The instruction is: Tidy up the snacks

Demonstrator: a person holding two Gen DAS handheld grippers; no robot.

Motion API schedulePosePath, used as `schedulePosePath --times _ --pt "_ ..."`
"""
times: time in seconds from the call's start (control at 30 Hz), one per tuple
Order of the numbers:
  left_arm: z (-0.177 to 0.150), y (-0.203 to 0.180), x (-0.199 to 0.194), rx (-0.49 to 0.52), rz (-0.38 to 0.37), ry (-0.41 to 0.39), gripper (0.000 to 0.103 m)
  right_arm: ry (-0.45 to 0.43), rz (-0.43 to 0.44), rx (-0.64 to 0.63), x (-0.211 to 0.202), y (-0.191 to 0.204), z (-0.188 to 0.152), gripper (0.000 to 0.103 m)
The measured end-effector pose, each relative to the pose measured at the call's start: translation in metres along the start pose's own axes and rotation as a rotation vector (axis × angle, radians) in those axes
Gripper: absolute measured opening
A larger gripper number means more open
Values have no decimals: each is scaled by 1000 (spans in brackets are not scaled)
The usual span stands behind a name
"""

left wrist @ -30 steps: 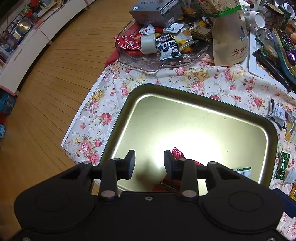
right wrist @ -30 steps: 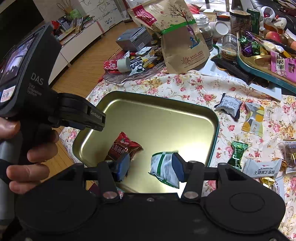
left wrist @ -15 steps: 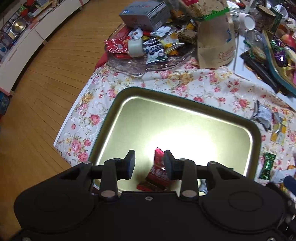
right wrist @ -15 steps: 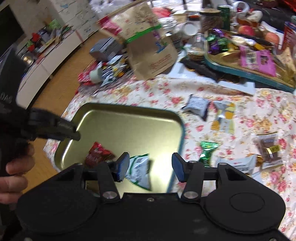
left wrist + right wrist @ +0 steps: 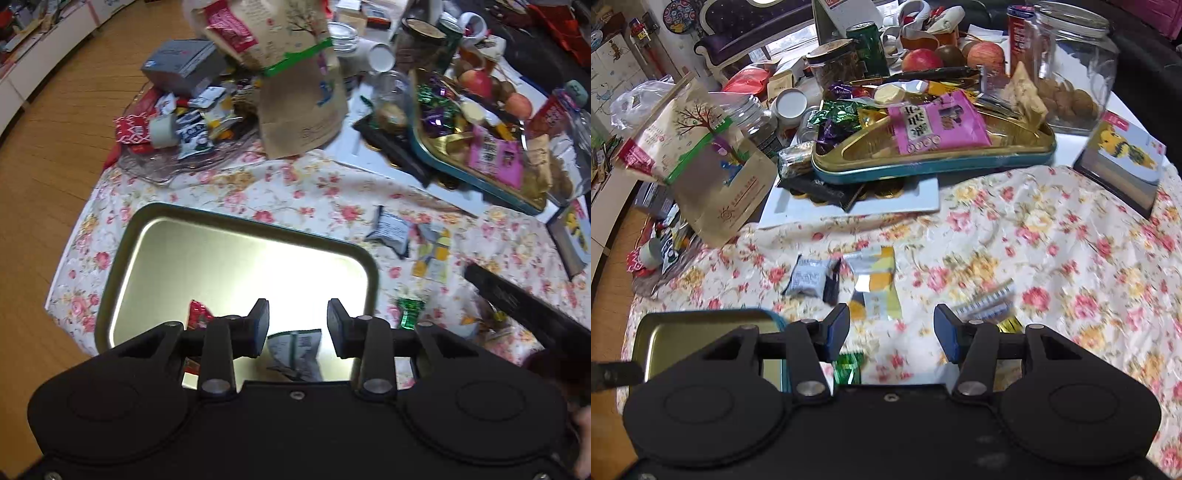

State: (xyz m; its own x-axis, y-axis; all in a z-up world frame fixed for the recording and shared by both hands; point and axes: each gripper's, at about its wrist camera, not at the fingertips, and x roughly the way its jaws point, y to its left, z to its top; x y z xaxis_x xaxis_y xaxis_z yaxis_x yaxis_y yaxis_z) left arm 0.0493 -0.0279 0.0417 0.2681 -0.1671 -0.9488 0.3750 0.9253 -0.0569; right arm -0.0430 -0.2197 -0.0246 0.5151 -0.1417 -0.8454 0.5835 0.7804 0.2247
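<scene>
My left gripper (image 5: 297, 325) hangs released over the gold tin tray (image 5: 236, 225) at lower centre of the left view; 2 snacks already lie inside, a red packet (image 5: 197, 314) and a grey-green packet (image 5: 295, 350). My right gripper (image 5: 891, 334) is also released and empty, low in the right view above the floral cloth (image 5: 1052, 236). Loose snacks lie ahead: a grey packet (image 5: 809, 278), a yellow-silver packet (image 5: 877, 277), a green candy (image 5: 847, 365). Next step, in my judgement: centre 1 packet between the pads, descend vertically, close on its body, not its crimped edge.

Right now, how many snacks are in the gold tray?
2 visible: a red packet near the left side of the tray, a grey-green packet at its near edge. The gripper may hide others.
</scene>
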Motion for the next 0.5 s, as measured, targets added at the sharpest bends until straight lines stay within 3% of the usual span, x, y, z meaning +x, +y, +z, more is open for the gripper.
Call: schedulePosePath --times 0.17,0.37,0.5 --pt "4 1 3 -25 -102 48 45 -1 40 -68 45 38 25 53" --pt "7 10 13 -70 -89 72 45 9 82 -108 90 70 40 53" --pt "8 6 16 -63 -97 75 45 58 47 -135 113 71 38 50"
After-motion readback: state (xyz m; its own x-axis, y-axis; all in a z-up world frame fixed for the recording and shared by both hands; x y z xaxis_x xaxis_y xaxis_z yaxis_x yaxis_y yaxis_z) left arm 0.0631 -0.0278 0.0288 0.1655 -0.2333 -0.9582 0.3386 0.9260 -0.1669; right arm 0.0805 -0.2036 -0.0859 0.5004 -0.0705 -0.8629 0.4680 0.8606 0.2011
